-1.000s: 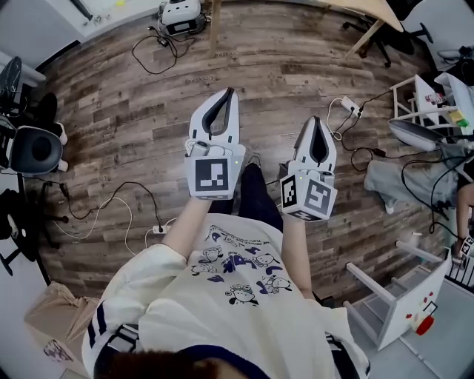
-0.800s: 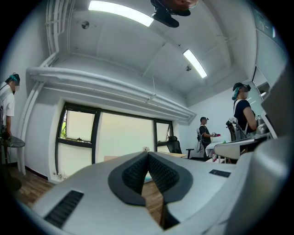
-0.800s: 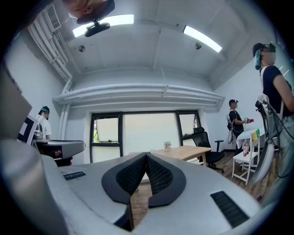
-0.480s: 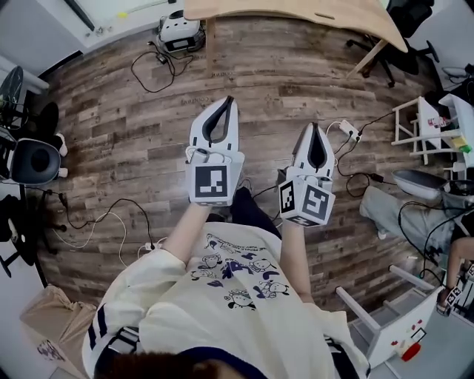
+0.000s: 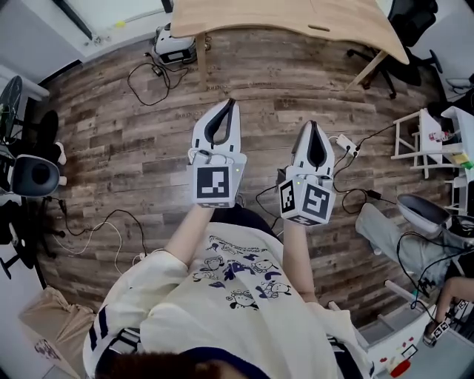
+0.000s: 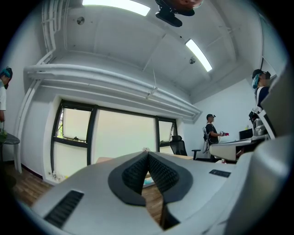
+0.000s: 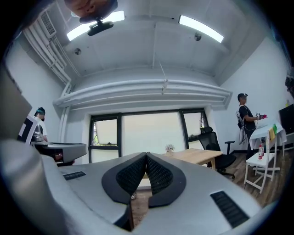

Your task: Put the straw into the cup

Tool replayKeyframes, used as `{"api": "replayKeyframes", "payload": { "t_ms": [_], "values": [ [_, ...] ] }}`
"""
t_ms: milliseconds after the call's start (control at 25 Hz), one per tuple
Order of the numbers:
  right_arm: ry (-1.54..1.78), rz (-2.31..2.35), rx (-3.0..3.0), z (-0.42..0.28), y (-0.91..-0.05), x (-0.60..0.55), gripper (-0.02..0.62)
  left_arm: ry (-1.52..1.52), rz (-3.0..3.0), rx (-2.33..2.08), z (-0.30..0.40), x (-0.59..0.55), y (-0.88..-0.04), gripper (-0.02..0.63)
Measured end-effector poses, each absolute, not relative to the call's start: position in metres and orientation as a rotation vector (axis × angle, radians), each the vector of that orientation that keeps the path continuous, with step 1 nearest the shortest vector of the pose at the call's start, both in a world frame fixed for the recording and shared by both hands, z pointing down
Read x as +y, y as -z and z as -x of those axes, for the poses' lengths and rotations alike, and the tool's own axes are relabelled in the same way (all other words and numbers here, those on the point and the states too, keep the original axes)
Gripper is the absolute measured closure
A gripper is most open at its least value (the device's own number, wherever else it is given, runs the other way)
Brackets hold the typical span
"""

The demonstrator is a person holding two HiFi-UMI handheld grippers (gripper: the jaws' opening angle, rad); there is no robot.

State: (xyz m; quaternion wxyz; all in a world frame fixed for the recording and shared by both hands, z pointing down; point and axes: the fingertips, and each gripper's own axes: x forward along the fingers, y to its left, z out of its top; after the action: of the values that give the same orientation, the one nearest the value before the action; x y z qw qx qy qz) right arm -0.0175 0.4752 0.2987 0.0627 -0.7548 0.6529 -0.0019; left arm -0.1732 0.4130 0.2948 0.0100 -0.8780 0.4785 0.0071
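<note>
A wooden plank floor point(image 5: 133, 148) is filling most of the head view. A light wooden table point(image 5: 296, 15) is standing at the far edge of the scene. The person, wearing a cream printed shirt point(image 5: 229, 311), is standing at the near edge and holding both arms out forward over the floor. The left gripper point(image 5: 228, 104) is pointing away from the person toward the table, with the right gripper point(image 5: 314, 124) just beside it on the right, the two apart and roughly parallel. In the left gripper view, the left gripper point(image 6: 148, 153) is showing its jaws pressed together at the tips, holding nothing. In the right gripper view, the right gripper point(image 7: 146, 155) is likewise showing its jaws closed tip to tip and empty. Both grippers are facing a row of windows point(image 7: 147, 133). A black office chair point(image 5: 411, 22) is standing at the far right, beside the table's right end. A white rack point(image 5: 422, 137) is standing at the right edge. A white power strip point(image 5: 346, 142) is lying on the floor just right of the right gripper. Black cables point(image 5: 111, 222) are trailing over the floor at the left. The straw and the cup cannot be located in any view.
</note>
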Motion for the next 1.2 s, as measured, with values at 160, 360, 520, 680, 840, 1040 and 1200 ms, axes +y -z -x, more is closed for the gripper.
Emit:
{"api": "replayKeyframes", "payload": {
  "t_ms": [160, 360, 520, 680, 840, 1040, 1200],
  "values": [
    [0.02, 2.274, 1.988, 0.007, -0.3, 0.46, 0.598, -0.014, 2.74, 1.51, 0.163, 0.398, -0.295, 0.575],
    [0.032, 2.271, 1.994, 0.001, -0.302, 0.443, 0.597, -0.001, 2.734, 1.505, 0.155, 0.381, -0.295, 0.574],
    [0.046, 2.276, 1.998, -0.005, -0.305, 0.424, 0.597, 0.014, 2.739, 1.513, 0.146, 0.361, -0.298, 0.574],
    [0.06, 2.285, 1.981, -0.019, -0.31, 0.403, 0.597, 0.023, 2.745, 1.504, 0.131, 0.338, -0.302, 0.574],
    [0.049, 2.293, 1.973, -0.031, -0.307, 0.372, 0.597, 0.005, 2.751, 1.489, 0.117, 0.305, -0.301, 0.574],
    [0.037, 2.303, 1.957, -0.04, -0.3, 0.331, 0.598, 0.0, 2.761, 1.468, 0.107, 0.265, -0.294, 0.574],
    [0.023, 2.313, 1.937, -0.047, -0.295, 0.296, 0.597, -0.012, 2.762, 1.458, 0.102, 0.227, -0.29, 0.575]
  ]
}}
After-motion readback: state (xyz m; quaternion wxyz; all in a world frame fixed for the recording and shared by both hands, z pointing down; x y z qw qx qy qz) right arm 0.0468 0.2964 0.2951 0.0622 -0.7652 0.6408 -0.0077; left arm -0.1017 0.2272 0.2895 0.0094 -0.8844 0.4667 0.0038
